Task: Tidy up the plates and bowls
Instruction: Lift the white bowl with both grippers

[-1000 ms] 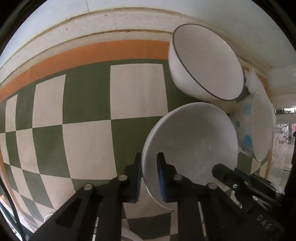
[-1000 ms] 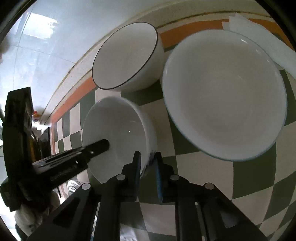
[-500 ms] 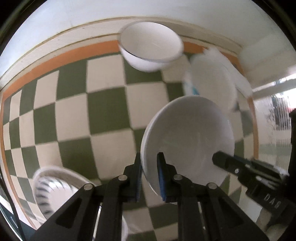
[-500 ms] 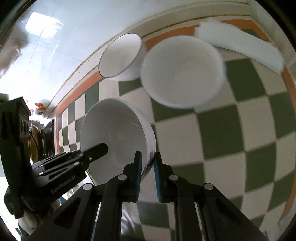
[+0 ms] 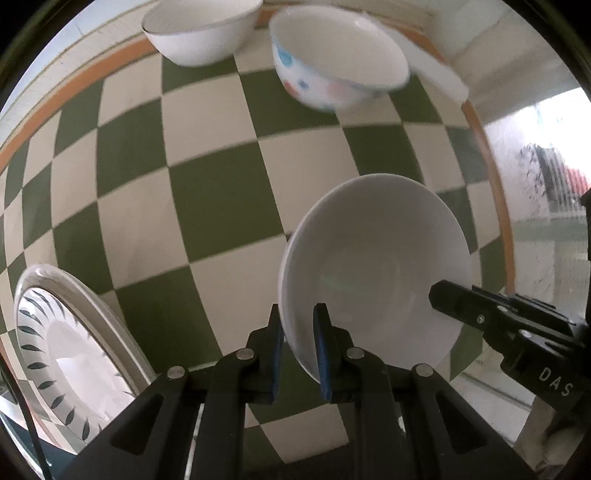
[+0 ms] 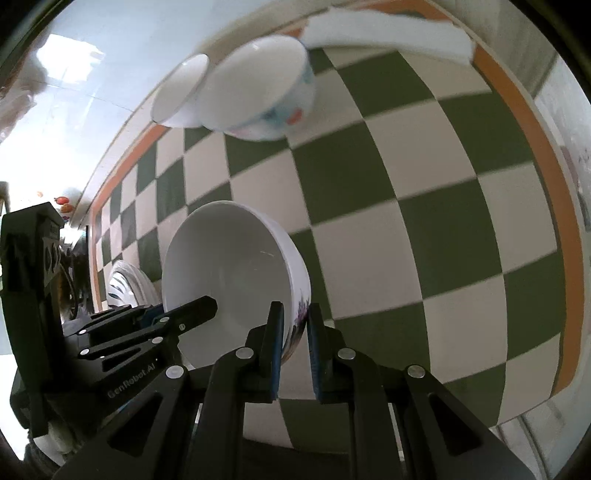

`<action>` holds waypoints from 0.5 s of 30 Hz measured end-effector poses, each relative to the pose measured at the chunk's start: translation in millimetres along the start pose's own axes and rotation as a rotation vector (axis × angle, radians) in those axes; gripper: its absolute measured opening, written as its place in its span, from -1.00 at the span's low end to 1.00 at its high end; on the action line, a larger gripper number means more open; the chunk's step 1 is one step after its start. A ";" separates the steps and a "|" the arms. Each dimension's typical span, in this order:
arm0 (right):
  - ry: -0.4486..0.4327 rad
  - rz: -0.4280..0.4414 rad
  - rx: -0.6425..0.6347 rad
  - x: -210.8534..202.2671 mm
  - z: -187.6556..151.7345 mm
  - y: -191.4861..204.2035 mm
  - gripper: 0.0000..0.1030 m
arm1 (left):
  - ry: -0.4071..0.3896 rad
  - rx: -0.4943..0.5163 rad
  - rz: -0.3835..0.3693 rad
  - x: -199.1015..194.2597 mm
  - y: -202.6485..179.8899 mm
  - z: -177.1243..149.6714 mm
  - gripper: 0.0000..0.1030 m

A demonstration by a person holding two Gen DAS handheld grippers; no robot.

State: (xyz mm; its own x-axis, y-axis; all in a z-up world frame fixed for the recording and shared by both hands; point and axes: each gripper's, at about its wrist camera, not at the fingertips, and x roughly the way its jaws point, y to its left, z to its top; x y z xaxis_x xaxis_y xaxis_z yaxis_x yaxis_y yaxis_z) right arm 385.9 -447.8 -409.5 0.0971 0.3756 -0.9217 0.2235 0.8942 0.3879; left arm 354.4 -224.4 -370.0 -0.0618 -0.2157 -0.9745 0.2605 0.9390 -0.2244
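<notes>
Both grippers hold one white bowl (image 5: 373, 266) by its rim, lifted above the checkered table. My left gripper (image 5: 298, 325) is shut on its near-left rim. My right gripper (image 6: 295, 321) is shut on the opposite rim, where purple flowers show on the bowl (image 6: 229, 269) outside. Far off stand a dark-rimmed white bowl (image 5: 201, 31) and a bowl with blue and pink flowers (image 5: 332, 61); both also show in the right wrist view, dark-rimmed (image 6: 177, 94) and flowered (image 6: 258, 88). A leaf-patterned plate (image 5: 66, 339) lies at the lower left.
The green-and-cream checkered tablecloth (image 5: 207, 192) has an orange border (image 6: 524, 122). A white flat pad (image 6: 384, 35) lies at the far corner by the flowered bowl. The table edge and a glass surface (image 5: 543, 229) run along the right.
Both grippers have drawn back from the far wall with the white bowl between them. The two far bowls now look smaller and farther. The leaf-patterned plate has come into view at left.
</notes>
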 end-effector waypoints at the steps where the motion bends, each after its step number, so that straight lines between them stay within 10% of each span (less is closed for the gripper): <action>1: 0.003 -0.001 0.004 2.0 -1.9 -2.3 -0.72 | 0.008 0.004 0.003 2.7 -0.9 -1.8 -0.74; 15: 0.050 -0.022 0.008 22.0 -12.9 -8.2 -0.72 | 0.042 0.008 0.021 24.8 -14.5 -0.1 -0.74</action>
State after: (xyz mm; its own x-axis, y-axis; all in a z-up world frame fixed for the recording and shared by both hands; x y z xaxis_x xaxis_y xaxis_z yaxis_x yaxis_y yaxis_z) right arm 373.7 -443.7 -432.9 0.0441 0.3679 -0.9288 0.2332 0.9003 0.3676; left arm 349.0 -243.3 -390.8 -0.0965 -0.1844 -0.9781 0.2703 0.9409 -0.2041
